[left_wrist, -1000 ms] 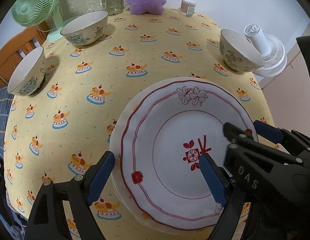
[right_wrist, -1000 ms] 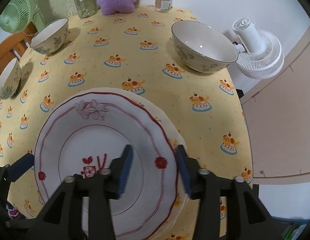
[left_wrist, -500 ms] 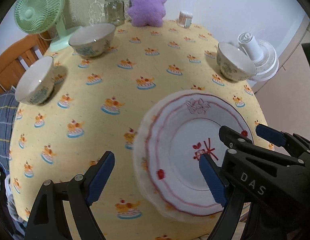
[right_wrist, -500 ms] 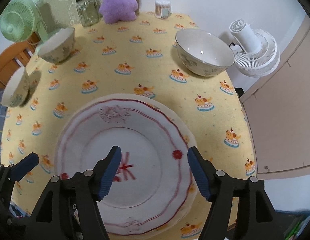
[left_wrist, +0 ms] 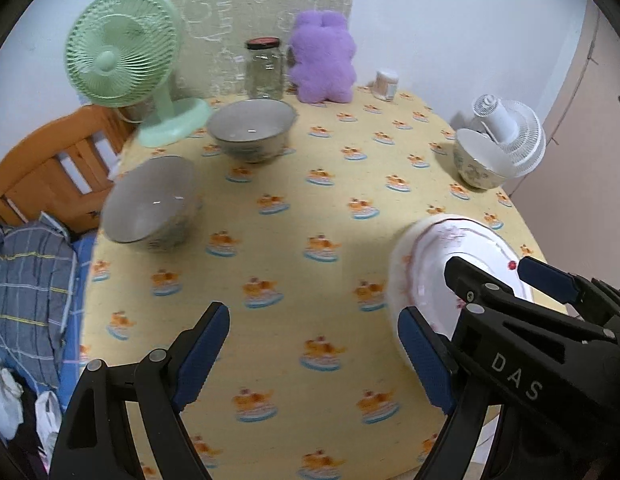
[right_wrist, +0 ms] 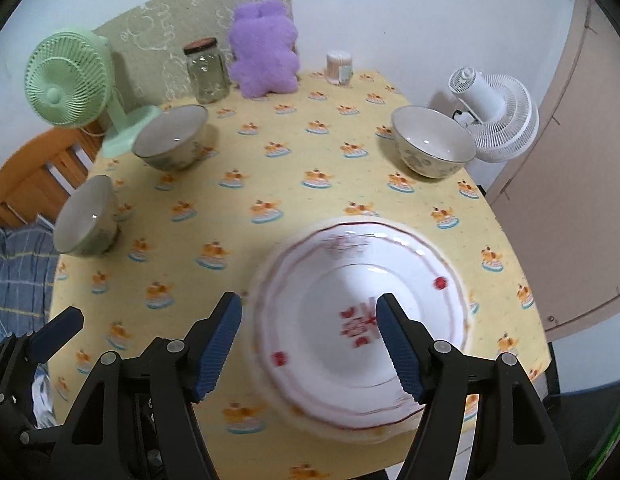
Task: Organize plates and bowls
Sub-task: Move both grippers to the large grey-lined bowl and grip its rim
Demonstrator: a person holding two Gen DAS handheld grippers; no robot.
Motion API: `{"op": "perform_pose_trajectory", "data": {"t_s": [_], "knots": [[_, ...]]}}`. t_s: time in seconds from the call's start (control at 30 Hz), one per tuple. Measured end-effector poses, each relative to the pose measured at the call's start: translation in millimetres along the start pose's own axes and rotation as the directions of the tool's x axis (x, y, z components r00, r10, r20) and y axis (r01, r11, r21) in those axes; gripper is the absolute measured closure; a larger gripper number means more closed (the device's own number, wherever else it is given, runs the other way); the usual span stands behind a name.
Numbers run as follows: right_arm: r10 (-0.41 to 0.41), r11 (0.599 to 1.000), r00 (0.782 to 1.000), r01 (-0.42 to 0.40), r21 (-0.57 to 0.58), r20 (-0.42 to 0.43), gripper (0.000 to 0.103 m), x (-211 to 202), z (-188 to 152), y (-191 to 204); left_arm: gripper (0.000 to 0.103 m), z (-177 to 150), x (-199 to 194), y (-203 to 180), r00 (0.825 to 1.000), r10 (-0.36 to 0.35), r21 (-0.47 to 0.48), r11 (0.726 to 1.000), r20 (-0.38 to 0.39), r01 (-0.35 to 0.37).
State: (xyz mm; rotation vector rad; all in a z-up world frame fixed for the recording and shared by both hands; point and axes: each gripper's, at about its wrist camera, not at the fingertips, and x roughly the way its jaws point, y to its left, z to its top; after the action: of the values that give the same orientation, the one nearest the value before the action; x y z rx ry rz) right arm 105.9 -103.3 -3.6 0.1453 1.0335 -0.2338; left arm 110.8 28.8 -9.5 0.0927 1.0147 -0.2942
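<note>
Both hand-held grippers, left [left_wrist: 314, 354] and right [right_wrist: 310, 346], gape empty above the plates [right_wrist: 362, 344]; three bowls [right_wrist: 432, 142] sit apart.

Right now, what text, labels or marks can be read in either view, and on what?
"DAS": white letters on the black body of the right gripper, seen in the left wrist view.
Red mark at the centre of the top plate: too blurred to read.
Small container at the table's far edge: label too small to read.
</note>
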Motion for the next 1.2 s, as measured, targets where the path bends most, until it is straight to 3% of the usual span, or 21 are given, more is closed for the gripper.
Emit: {"op": "perform_pose_trajectory", "data": {"t_s": [0.37,0.6,0.8,1.2], "knots": [[0.020,0.996,0.999,-0.016,-0.093,0.040,0.030,-7.7,13.7,63.2,0.016,4.9,-9.4,54.7,0.997,0.078,-0.093,0.993,0.030,-0.075],[0.164,0.978,0.986,-0.160,-0.135,0.021,0.030,11.4,29.0,102.1,0.016,15.9,-2.0,87.7,0.981,0.191,-0.153,0.971,0.029,-0.185],[0.206,0.970,0.978,-0.201,-0.139,0.026,0.030,28.0,47.5,148.3,0.016,30.9,11.7,127.3,0.974,0.224,-0.195,0.957,0.037,-0.213],[0.125,0.988,0.990,-0.118,-0.097,0.070,0.030,73.0,84.3,210.6,0.023,72.3,64.2,190.4,0.980,0.192,-0.153,0.971,0.051,-0.182]]}}
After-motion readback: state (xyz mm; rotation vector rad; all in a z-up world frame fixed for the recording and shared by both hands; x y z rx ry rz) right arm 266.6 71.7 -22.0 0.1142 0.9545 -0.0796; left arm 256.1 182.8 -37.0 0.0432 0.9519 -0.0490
